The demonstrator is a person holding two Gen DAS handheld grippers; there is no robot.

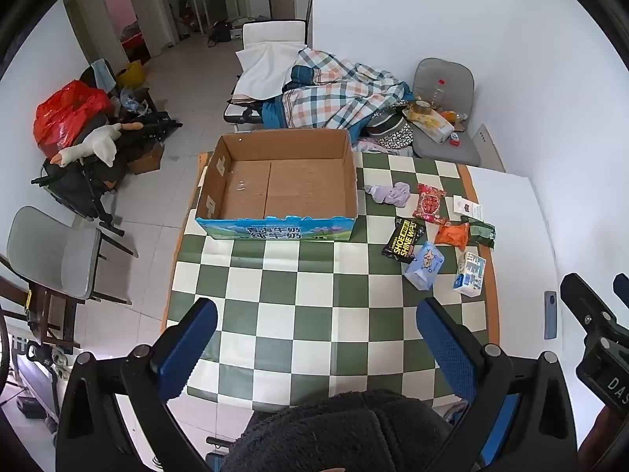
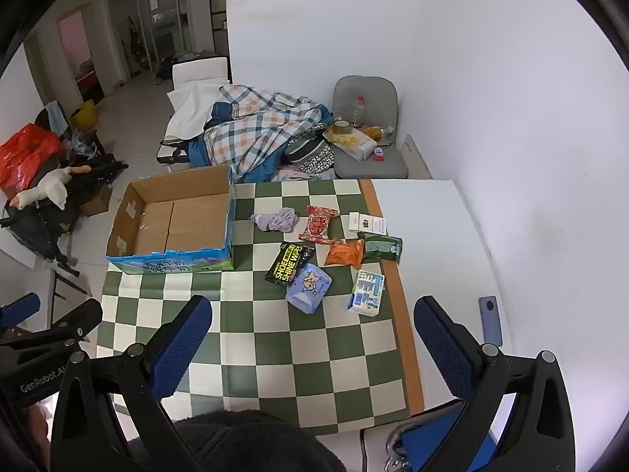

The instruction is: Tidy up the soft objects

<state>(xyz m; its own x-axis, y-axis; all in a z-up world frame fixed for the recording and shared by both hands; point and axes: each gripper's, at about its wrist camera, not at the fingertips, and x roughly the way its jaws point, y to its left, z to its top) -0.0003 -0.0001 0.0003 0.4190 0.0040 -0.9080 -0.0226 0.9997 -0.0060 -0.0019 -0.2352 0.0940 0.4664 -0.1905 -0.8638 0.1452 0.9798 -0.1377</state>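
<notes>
Soft items sit in a loose cluster right of centre on the checkered table: lilac cloth, red snack pack, orange pack, green pack, black shoe-wipes pack, blue tissue pack, white-blue tissue pack. None is in the cardboard box at centre left, open side up and bare inside. Shoe-wipes pack's long axis runs lower left to upper right; red pack near vertical. Step looks like the start, nothing grasped. Left gripper and right gripper both hang spread wide, nothing between fingers, tilted steeply down over bare table. Next move likely: reach to the nearest pack, close gently, carry to box.
</notes>
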